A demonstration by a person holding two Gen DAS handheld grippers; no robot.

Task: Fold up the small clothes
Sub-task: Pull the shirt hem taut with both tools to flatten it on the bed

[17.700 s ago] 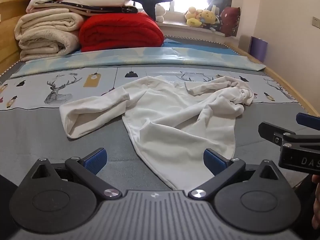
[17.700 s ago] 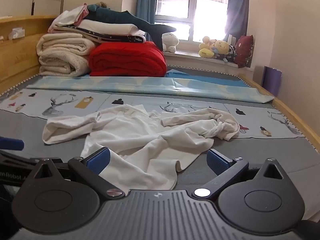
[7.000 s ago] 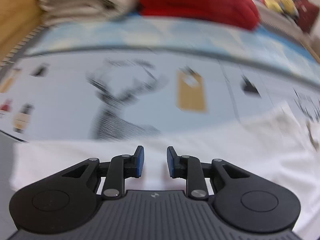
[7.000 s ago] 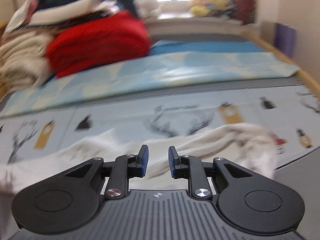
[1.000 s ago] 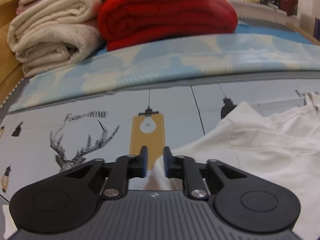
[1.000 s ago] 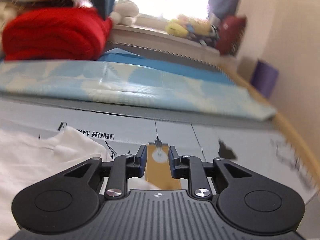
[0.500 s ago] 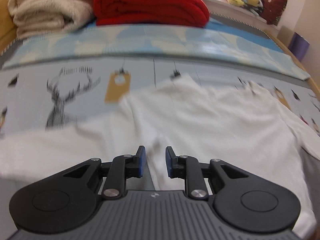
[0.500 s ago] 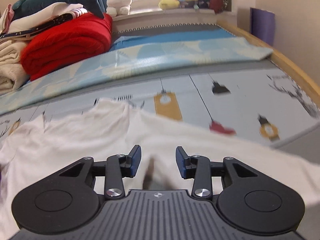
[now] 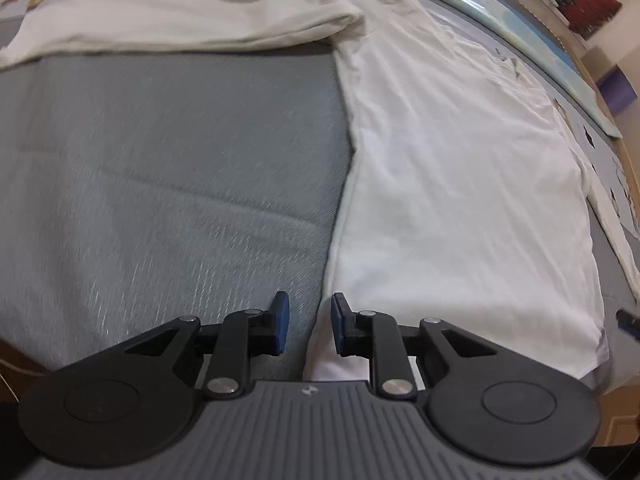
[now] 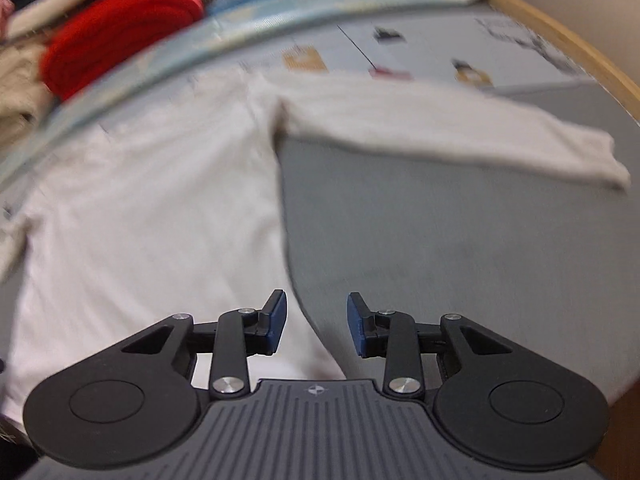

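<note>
A white long-sleeved shirt (image 9: 440, 160) lies spread flat on the grey bed cover, its sleeves (image 9: 160, 20) stretched out to the sides. My left gripper (image 9: 308, 324) points down over the shirt's near left side edge; its jaws are opening, and the cloth edge lies under the gap, unpinched. In the right wrist view the shirt (image 10: 140, 200) fills the left half, with its right sleeve (image 10: 440, 128) reaching right. My right gripper (image 10: 316, 318) hovers over the near right side edge. Its jaws are closing but stand apart, with the edge below them.
A red folded blanket (image 10: 120, 40) and cream blankets (image 10: 16, 80) are stacked at the far end. A pale blue mat (image 10: 280, 12) lies in front of them. The wooden bed rim (image 10: 600, 68) curves along the right. Bare grey cover (image 9: 160, 180) lies left of the shirt.
Both grippers have drawn back from the shirt's shoulders to its near side edges and tipped downward. The cloth that was between the jaws a second ago is released.
</note>
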